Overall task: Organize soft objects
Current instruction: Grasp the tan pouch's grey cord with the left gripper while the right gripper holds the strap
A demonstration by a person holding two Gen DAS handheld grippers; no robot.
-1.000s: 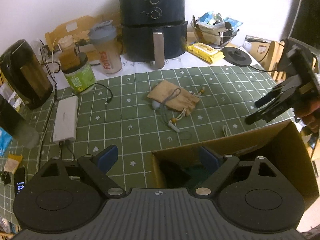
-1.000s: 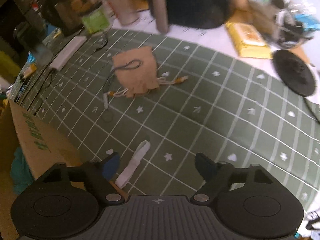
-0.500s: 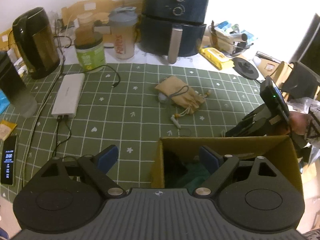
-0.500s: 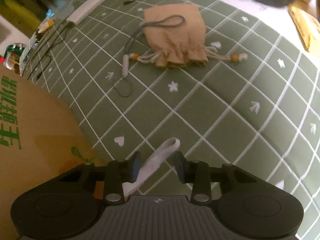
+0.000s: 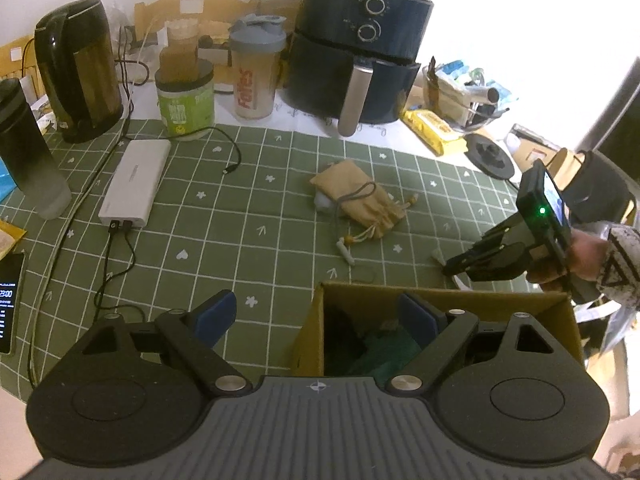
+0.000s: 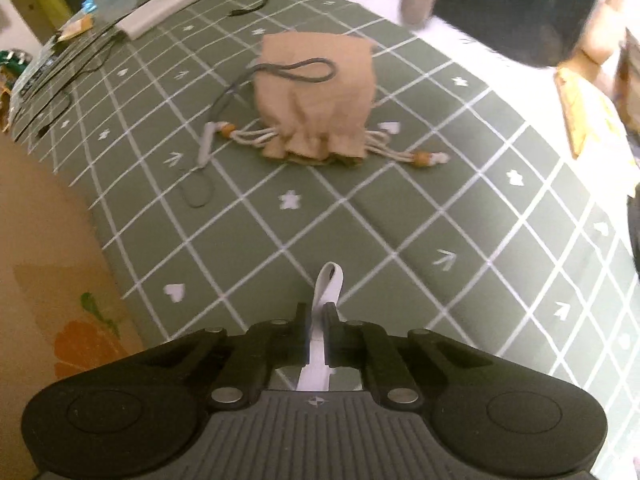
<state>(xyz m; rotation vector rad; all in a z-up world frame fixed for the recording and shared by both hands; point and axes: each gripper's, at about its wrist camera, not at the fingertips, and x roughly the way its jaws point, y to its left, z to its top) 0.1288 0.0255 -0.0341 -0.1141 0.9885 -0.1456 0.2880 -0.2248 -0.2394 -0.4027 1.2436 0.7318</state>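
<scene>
My right gripper (image 6: 318,312) is shut on a white strap (image 6: 327,282) low over the green checked mat; the gripper also shows in the left wrist view (image 5: 450,270) behind the cardboard box (image 5: 440,300). A tan drawstring pouch (image 6: 316,92) with a grey cord lies on the mat ahead; it also shows in the left wrist view (image 5: 360,200). My left gripper (image 5: 316,316) is open and empty, above the box's near left corner. Dark and teal cloth (image 5: 380,354) lies inside the box.
At the back stand a black air fryer (image 5: 360,52), a shaker bottle (image 5: 256,68), a green tub (image 5: 186,100) and a kettle (image 5: 78,68). A white power bank (image 5: 134,184) with cables lies left. A phone (image 5: 8,304) sits at the left edge.
My right gripper has closed on the white strap, which lay loose on the mat before. The left gripper has risen and pulled back over the box.
</scene>
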